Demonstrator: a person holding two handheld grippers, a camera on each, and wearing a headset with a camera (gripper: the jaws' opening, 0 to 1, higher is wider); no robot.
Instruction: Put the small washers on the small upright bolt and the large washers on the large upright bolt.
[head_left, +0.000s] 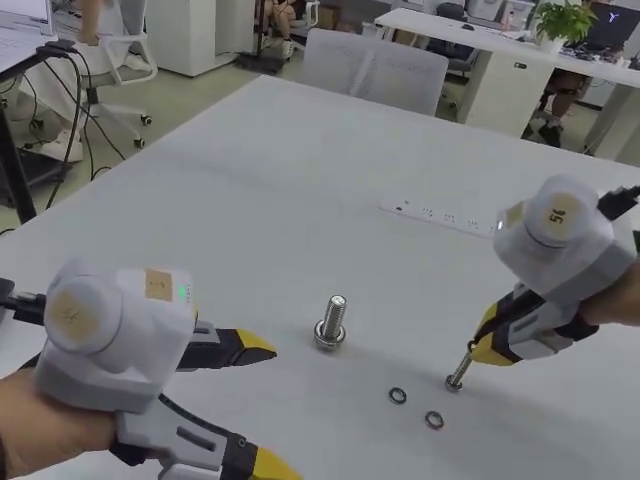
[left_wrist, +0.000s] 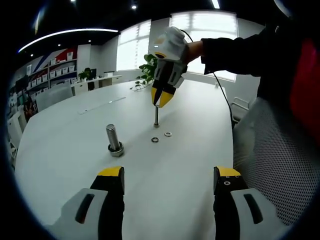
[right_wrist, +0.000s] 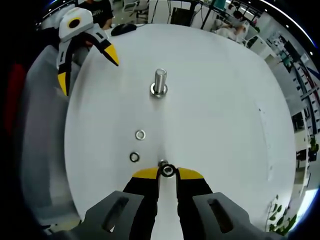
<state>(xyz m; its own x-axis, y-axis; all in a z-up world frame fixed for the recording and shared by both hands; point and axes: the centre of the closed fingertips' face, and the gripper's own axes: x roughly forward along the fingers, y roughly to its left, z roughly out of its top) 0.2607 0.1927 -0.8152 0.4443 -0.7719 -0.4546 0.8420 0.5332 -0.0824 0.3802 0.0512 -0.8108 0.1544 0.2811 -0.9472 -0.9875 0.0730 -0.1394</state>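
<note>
1. White desk (head_left: 250, 200) in an open office, with chairs and other desks behind it. A power strip (head_left: 440, 215) lies flat on the far right part.
2. Head view:
   - The large bolt (head_left: 331, 322) stands upright mid-desk with a wider ring at its foot. Can't tell if that ring is the bolt head or a washer.
   - The small bolt (head_left: 458, 372) is to its right, leaning a little.
   - The first loose washer (head_left: 397, 396) and second loose washer (head_left: 433, 420) lie flat near the small bolt's foot, apart from each other.
   - The right gripper (head_left: 480, 347) has its tips at the top of the small bolt.
   - The left gripper (head_left: 262, 405) sits low left with its jaws wide and empty, well apart from both bolts.
3. Left gripper view: its own jaws are spread wide with nothing between them. The right gripper comes down from above onto the small bolt. Both loose washers lie beside that bolt, and the large bolt is nearer, to the left.
4. Right gripper view: the jaws are narrow and the held washer (right_wrist: 167, 171) is pinched between the tips, right at the small bolt's top. The loose washers lie just beyond, and the large bolt stands farther out.
</note>
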